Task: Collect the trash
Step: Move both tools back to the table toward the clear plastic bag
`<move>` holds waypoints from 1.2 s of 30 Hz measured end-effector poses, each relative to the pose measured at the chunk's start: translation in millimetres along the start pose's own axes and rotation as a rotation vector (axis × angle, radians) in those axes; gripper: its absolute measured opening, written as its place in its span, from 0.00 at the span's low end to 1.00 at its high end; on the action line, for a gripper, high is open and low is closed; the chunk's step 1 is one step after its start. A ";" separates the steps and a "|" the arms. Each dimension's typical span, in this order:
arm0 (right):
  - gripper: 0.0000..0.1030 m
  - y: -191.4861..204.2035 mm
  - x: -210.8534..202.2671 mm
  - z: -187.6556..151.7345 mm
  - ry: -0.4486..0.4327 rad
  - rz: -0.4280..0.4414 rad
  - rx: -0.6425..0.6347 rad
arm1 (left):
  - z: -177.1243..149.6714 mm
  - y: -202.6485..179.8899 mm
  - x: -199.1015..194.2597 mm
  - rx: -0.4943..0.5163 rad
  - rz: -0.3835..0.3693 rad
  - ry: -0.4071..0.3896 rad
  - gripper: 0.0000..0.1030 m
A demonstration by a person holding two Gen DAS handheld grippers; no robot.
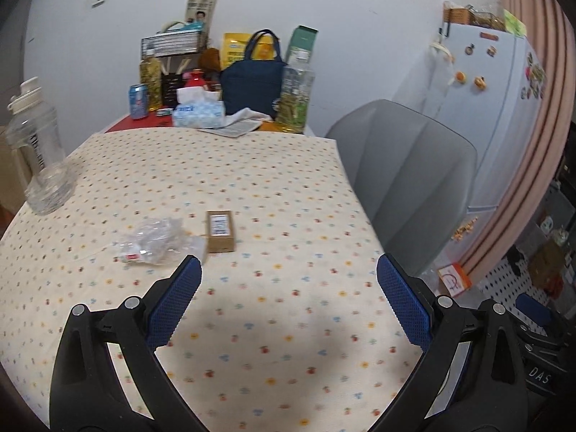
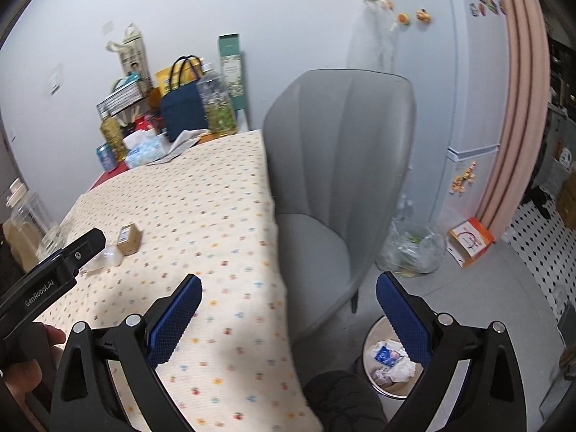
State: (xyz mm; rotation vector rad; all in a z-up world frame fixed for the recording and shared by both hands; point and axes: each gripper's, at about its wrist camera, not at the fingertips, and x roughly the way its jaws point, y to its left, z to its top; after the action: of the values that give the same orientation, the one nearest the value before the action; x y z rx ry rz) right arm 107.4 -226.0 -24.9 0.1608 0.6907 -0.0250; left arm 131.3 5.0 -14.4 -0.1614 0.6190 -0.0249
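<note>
I am looking down the left gripper at two pieces of trash lying on the dotted tablecloth, roughly midway between the near and far edges of the tabletop and toward its left side: a crumpled clear plastic wrapper and, touching its right edge, a small brown cardboard box lying flat with a label on top. I am judging the wrapper to be nearly weightless, soft and crinkly, likely to collapse and slide under the pads, so I am planning to pinch it through the bunched middle, not at a loose flap. The box is looking light but stiff, and I am favouring a hold across its two long sides. The left gripper is hovering just short of the wrapper with its jaws spread wide, holding and touching nothing. The right gripper is also gaping wide and empty, hanging over the right edge of the tabletop beside the grey chair. Below it, on the floor, a round bin already holding crumpled waste is showing, which I am taking as the drop point.
</note>
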 end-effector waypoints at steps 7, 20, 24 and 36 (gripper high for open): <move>0.92 32.0 9.3 0.8 0.012 0.051 -0.036 | -0.4 38.5 -5.6 -0.053 0.057 -0.009 0.94; 0.92 84.1 29.4 2.5 0.036 0.087 -0.108 | -5.0 101.2 -1.3 -0.143 0.144 0.001 0.94; 0.92 102.3 33.0 3.1 0.041 0.102 -0.136 | -5.6 118.2 6.9 -0.162 0.163 0.018 0.94; 0.92 118.7 57.8 5.3 0.081 0.138 -0.151 | -1.8 120.8 51.8 -0.141 0.178 0.102 0.94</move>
State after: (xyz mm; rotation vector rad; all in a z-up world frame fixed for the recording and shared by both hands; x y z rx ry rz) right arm 164.4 -107.9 -41.1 0.0642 0.7581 0.1661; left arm 169.4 120.3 -64.8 -0.2421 0.7355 0.1833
